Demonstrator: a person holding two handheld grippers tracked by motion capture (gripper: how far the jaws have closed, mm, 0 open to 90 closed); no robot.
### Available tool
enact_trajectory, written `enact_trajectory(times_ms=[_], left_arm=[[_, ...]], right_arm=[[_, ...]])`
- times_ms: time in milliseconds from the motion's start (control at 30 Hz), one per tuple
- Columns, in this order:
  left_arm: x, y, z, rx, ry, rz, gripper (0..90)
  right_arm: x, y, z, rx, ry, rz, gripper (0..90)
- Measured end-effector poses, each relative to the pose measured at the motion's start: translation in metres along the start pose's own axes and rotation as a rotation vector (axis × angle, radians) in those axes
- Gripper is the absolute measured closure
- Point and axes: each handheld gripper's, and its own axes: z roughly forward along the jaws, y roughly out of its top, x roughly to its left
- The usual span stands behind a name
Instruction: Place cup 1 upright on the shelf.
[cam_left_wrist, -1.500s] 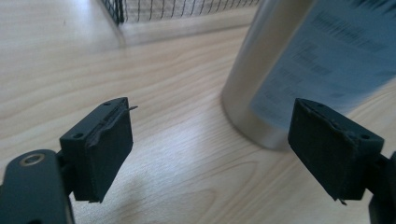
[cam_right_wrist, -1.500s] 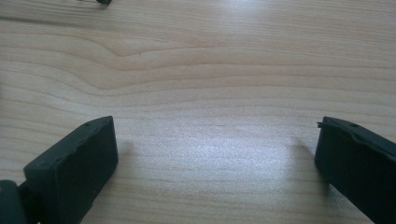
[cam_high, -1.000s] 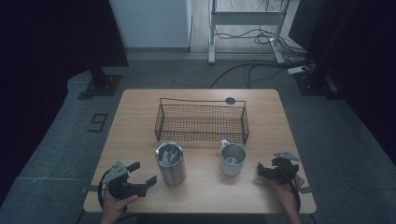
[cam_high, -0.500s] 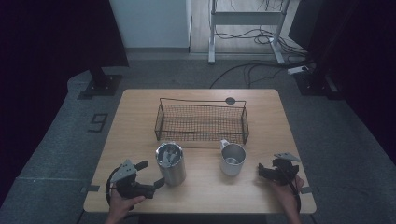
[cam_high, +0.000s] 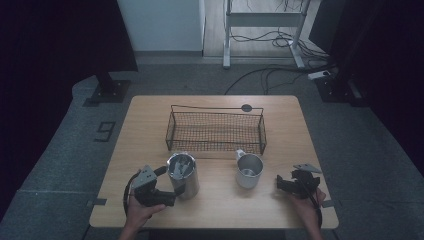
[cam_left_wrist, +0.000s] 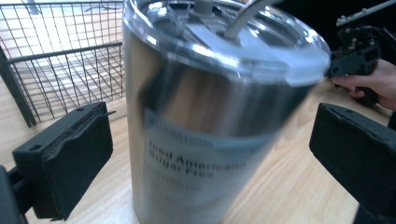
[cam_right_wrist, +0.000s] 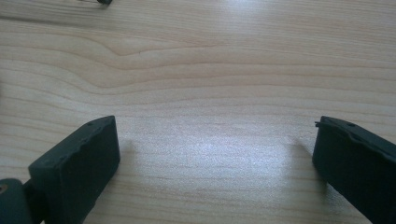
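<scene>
Tumbler (cam_left_wrist: 210, 116) stands upright between the wide-open jaws of the left claw (cam_left_wrist: 205, 154), touching neither.

On the wooden table (cam_high: 145, 130), a wire basket (cam_high: 216, 131) sits toward the far side, about midway across. A small disc (cam_high: 246, 107) lies on the tabletop just behind the basket's far right corner. In front of the basket's left end stands a lidded tumbler (cam_high: 182, 174); in front of its right end stands an open mug (cam_high: 248, 170), well apart from the tumbler. The left gripper (cam_high: 167, 186) lies at the near left, its jaws on either side of the tumbler with a gap on each side. The right gripper (cam_high: 279, 183) rests near the front right edge, right of the mug and apart from it, over bare tabletop.
</scene>
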Motion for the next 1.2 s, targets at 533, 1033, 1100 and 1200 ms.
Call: enact_trajectory(times_ms=[533,1033,1100,1200], left_arm=[[-0.004,0.0,0.033,-0.02,0.049,0.043,0.6],[-0.003,-0.001,0.034,-0.036,0.042,0.082,2.8],[-0.003,-0.002,0.034,-0.036,0.04,0.083,2.8],[-0.003,-0.001,0.033,-0.037,0.04,0.084,3.0]], right_arm=[[0.0,0.0,0.0,-0.004,-0.005,0.005,1.9],[-0.001,0.0,-0.001,-0.008,-0.011,0.014,3.5],[-0.001,0.0,-0.001,-0.008,-0.012,0.016,3.6],[-0.001,0.0,-0.001,-0.009,-0.013,0.017,3.8]])
